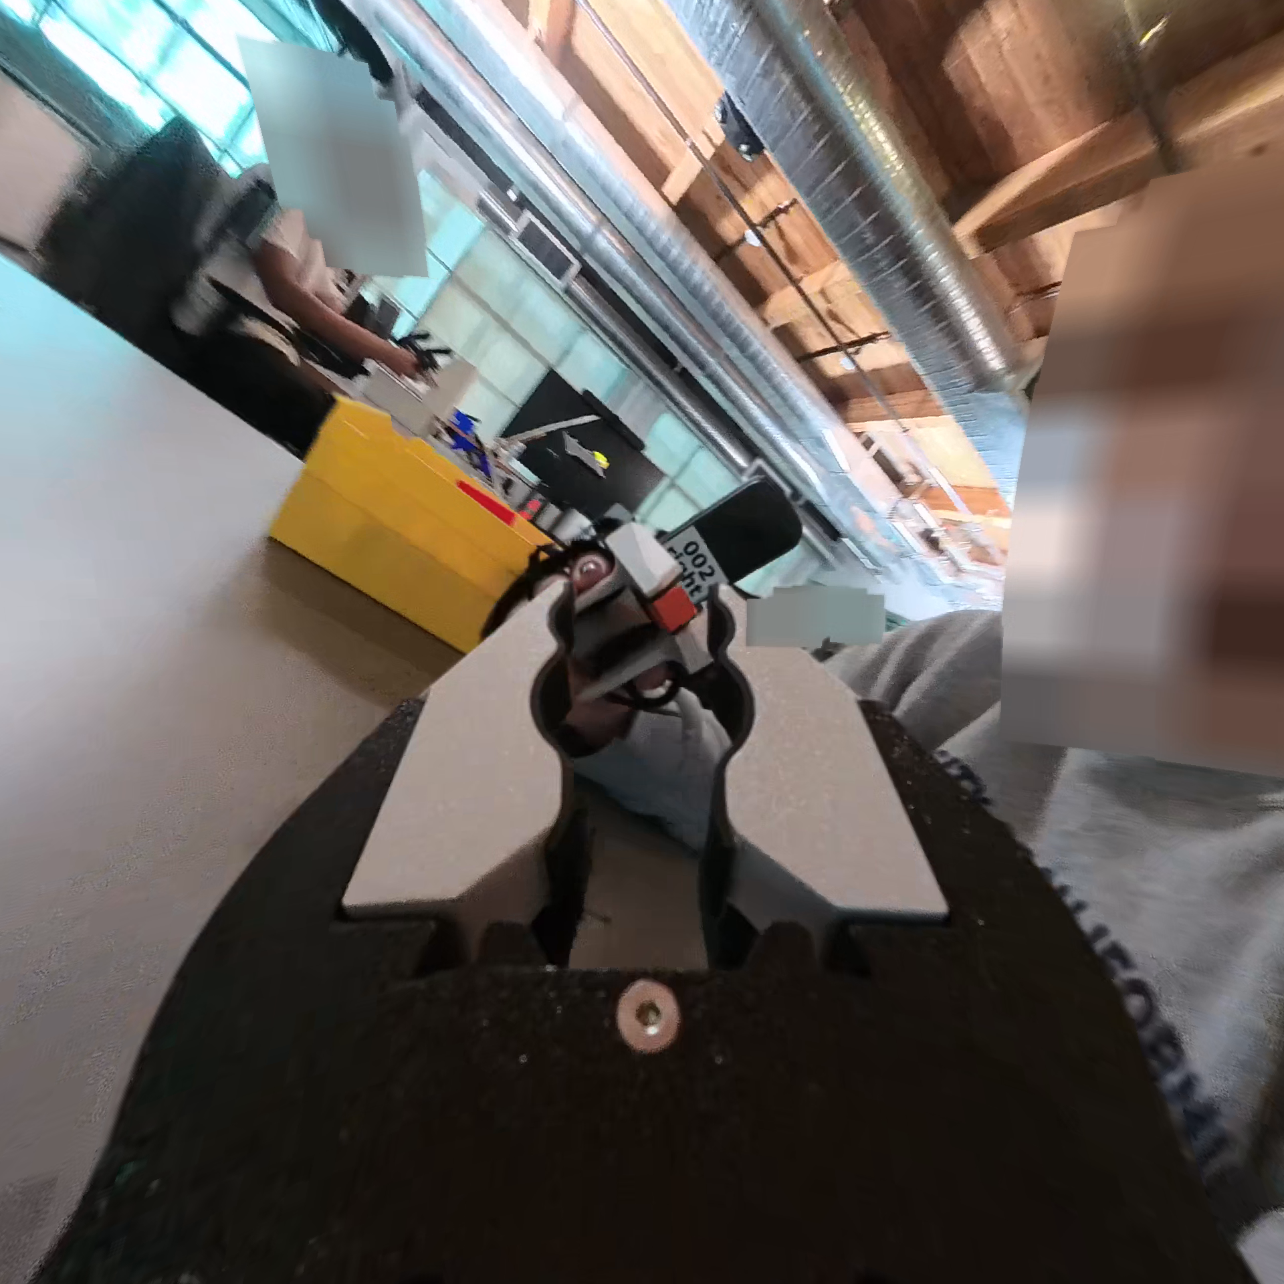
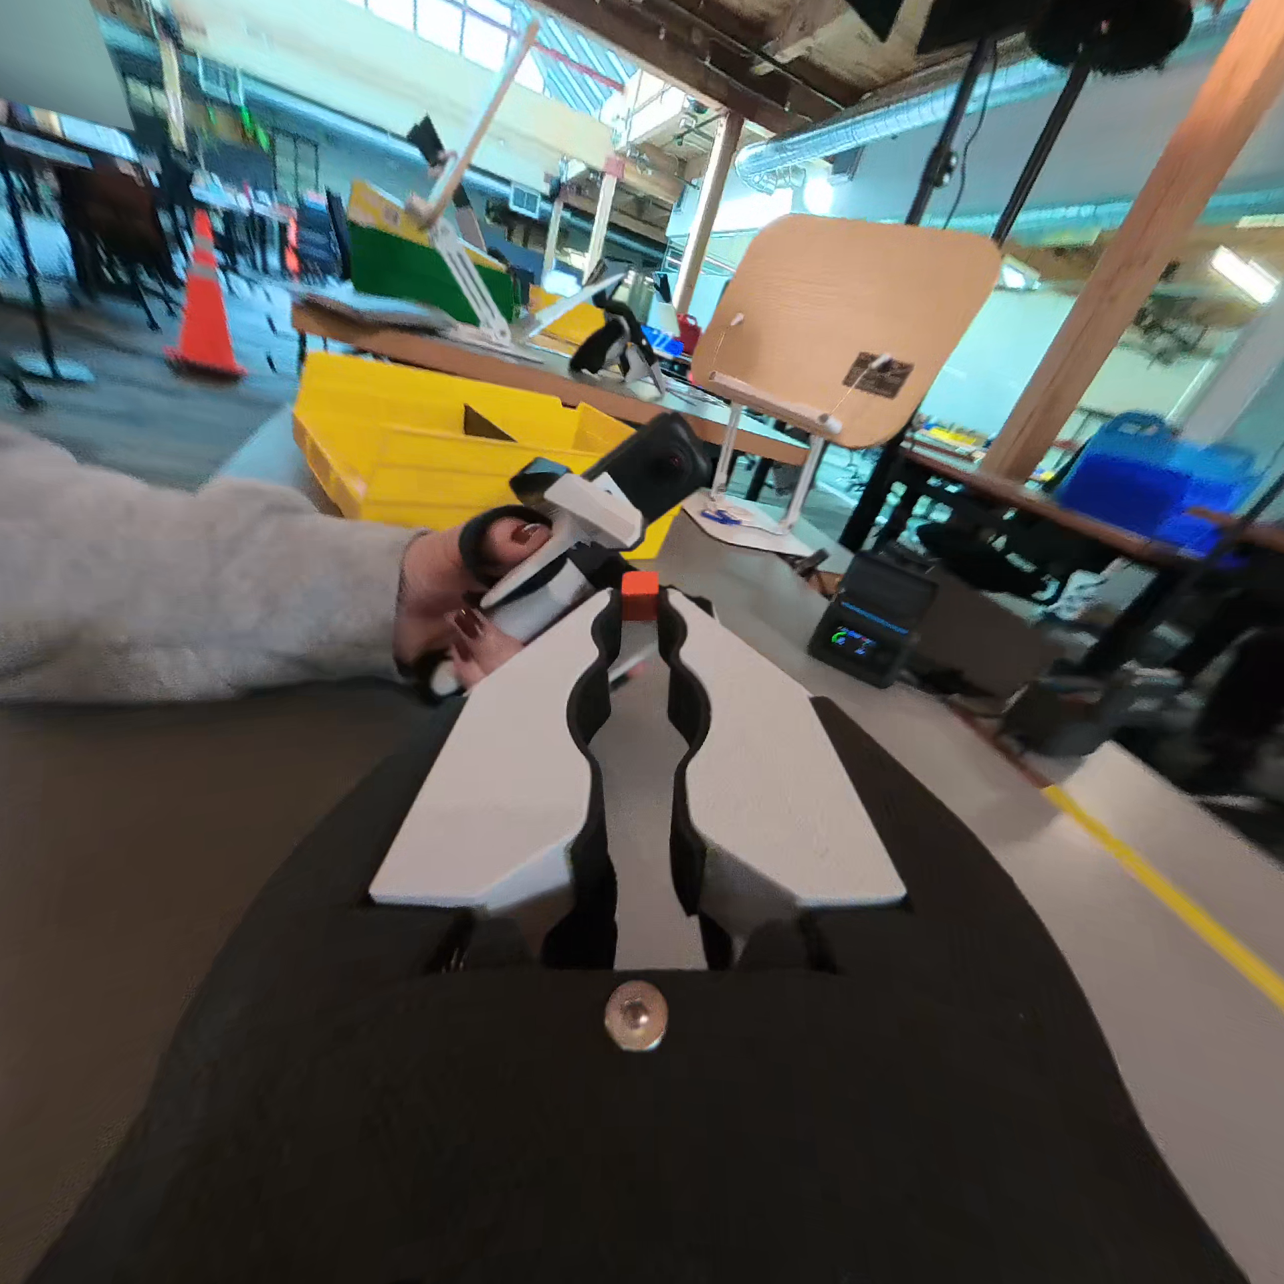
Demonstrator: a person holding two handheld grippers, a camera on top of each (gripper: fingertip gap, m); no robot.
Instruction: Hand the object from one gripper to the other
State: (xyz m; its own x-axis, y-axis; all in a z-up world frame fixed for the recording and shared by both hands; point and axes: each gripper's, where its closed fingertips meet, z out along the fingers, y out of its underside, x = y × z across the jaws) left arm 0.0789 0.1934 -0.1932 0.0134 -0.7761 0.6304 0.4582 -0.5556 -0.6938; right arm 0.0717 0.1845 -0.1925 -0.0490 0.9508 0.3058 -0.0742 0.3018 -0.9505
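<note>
While the right gripper pinches a small orange cube between scalloped white fingers; the left gripper fingers stand spread.

I see a small orange cube up off the table, sitting pinched at the fingertips, slightly tilted.

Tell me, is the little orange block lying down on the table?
No, the orange block is up in the air, pinched at the tips of the right claw.

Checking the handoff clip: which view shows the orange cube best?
Right wrist view: the orange cube sits unobstructed at the tips of the right tool. Left wrist view shows it smaller, partly covered.
</note>
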